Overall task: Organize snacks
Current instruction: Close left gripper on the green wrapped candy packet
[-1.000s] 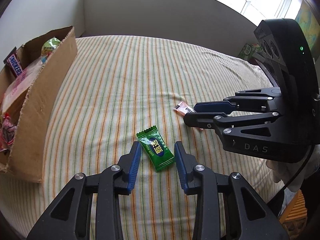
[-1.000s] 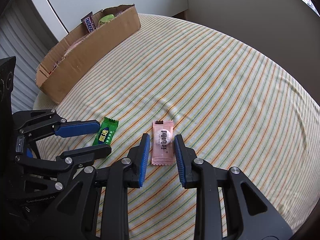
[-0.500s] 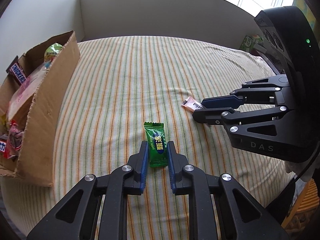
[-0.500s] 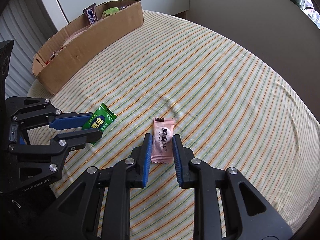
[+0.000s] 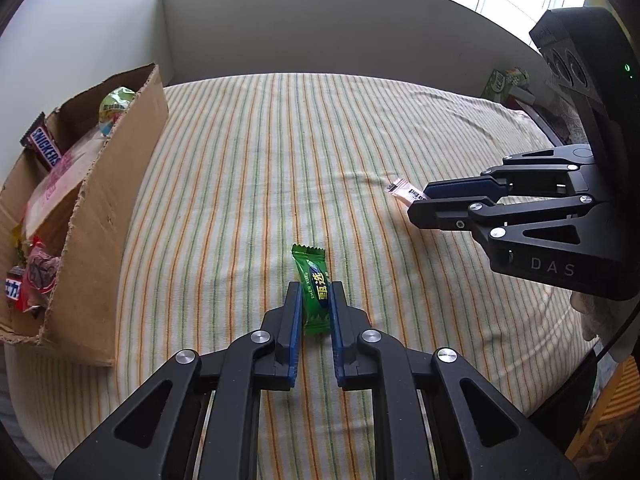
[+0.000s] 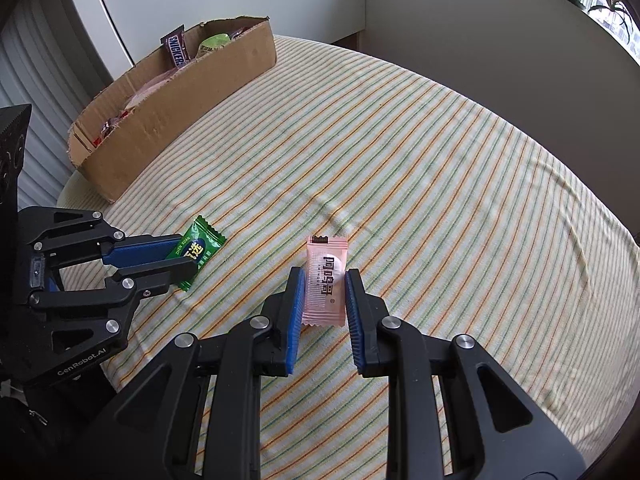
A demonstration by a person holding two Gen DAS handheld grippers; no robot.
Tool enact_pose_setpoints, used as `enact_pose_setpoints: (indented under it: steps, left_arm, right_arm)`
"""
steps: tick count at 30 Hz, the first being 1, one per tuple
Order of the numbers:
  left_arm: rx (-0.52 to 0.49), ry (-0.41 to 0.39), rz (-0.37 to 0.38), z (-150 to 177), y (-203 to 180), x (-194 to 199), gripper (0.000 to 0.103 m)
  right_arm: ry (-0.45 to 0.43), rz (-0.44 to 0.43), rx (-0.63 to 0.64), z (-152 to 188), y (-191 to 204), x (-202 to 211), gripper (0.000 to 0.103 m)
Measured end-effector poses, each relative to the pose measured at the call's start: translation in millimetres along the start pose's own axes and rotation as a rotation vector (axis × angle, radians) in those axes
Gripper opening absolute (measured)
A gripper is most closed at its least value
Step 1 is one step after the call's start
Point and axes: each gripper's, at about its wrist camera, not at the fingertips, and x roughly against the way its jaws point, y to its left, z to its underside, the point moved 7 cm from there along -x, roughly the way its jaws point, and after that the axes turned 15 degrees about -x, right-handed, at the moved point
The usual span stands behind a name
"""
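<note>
Beside cardboard box (image 5: pixel 100 216), wide bare striped tablecloth (image 5: pixel 256 168) to far edge.

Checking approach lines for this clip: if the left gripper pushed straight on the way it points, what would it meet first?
The left gripper, shut on the green candy, points steeply down, so it would likely press into the striped tablecloth just beyond the candy; depth is uncertain.

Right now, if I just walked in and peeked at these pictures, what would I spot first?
Probably the two candies being pinched at once: the left gripper is shut on a green candy, and the right gripper is shut on a pink candy, both on the striped cloth. Next you'd spot the cardboard box full of snacks at the cloth's far left edge, with a Snickers bar sticking up.
</note>
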Motion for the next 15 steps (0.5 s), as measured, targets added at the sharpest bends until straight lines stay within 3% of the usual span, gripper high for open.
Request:
enact_pose_setpoints:
  steps: [2, 4, 15]
  left_arm:
    - [-0.005, 0.004, -0.008, -2, 0, -1, 0.015]
    - [-0.008, 0.025, -0.002, -1, 0, -5, 0.027]
    - [-0.028, 0.001, -0.020, -5, 1, -3, 0.021]
  right_arm:
    - [0.000, -0.001, 0.000, 1, 0, 0, 0.021]
    - [0.000, -0.002, 0.000, 1, 0, 0, 0.021]
    - [-0.027, -0.001, -0.027, -2, -4, 10, 0.021]
